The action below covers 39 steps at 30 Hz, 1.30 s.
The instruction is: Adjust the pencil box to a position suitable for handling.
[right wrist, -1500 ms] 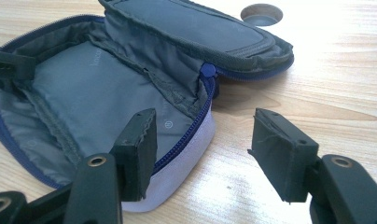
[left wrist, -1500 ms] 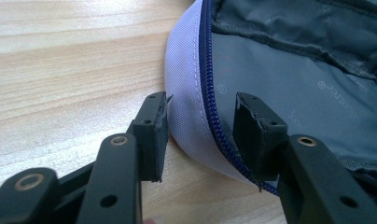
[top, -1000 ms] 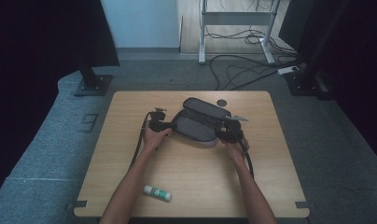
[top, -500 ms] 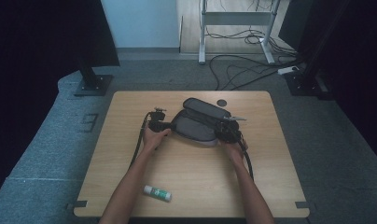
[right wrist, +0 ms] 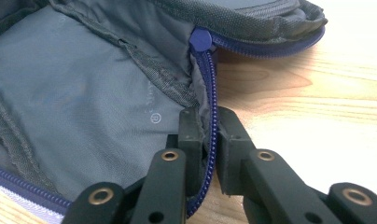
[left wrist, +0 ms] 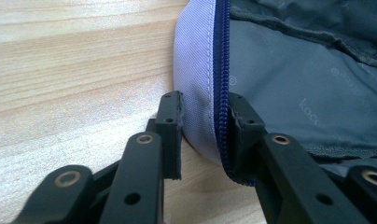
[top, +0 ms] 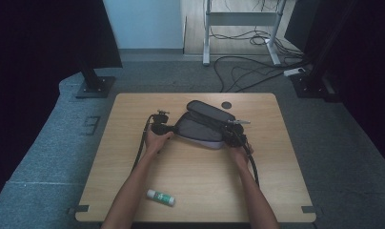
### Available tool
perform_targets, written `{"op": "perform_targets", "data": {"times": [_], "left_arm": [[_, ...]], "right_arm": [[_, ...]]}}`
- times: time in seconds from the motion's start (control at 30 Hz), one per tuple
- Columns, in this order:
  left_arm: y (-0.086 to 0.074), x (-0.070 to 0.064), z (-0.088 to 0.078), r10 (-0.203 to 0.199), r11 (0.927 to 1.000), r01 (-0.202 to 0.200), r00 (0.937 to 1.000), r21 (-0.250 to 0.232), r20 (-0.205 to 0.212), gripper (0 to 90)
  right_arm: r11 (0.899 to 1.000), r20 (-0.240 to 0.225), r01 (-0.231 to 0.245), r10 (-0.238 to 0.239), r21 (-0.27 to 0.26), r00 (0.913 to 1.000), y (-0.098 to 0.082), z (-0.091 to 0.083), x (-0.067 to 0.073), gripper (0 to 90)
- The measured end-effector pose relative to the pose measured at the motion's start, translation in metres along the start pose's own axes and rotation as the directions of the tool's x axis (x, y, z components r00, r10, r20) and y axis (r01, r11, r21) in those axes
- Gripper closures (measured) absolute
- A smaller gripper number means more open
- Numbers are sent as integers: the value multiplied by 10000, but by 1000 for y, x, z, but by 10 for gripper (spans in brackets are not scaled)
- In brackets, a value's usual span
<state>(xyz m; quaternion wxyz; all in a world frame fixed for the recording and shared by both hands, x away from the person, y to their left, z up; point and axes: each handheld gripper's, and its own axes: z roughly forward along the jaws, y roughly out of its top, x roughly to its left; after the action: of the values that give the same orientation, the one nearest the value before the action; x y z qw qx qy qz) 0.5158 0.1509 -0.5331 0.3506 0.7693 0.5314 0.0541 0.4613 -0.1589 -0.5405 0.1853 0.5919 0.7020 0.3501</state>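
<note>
We find the high view dim, dark at both sides, counter (top: 195,191) evenly lit, gripper views sharp, near jaws slightly soft, pale glare on wood.

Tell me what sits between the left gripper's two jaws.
The lilac rim of the open pouch with its blue zipper stands between the jaws of the left gripper, which have just been closing; the left gripper view shows it.

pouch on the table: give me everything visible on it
The pouch is a soft fabric case, dark grey outside with a pale lilac side band, a blue zipper and grey printed lining. It lies unzipped mid-table, lid flap folded back. The left gripper has just been closing, its pads against the lilac rim at the zipper. The right gripper has just closed on the opposite rim, clamping the zipper edge.
</note>
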Motion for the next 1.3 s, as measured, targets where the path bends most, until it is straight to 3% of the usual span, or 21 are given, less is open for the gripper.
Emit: {"op": "perform_targets", "data": {"times": [0.3, 0.57, 1.3], "left_arm": [[0, 3, -1, -133, 9999, 133, 9999, 12, 99, 758], [1, 4, -7, -7, 10000, 7, 10000, -40, 41, 792], [8, -14, -53, 553, 9937, -543, 9984, -977, 75, 791]], "right_arm": [[9998, -39, -136, 136, -174, 9999, 0, -2, 0, 845], [9988, -146, 68, -75, -478, 9999, 4, -11, 5, 847], [9869, -333, 369, -426, -1573, 9985, 14, -50, 15, 851]]}}
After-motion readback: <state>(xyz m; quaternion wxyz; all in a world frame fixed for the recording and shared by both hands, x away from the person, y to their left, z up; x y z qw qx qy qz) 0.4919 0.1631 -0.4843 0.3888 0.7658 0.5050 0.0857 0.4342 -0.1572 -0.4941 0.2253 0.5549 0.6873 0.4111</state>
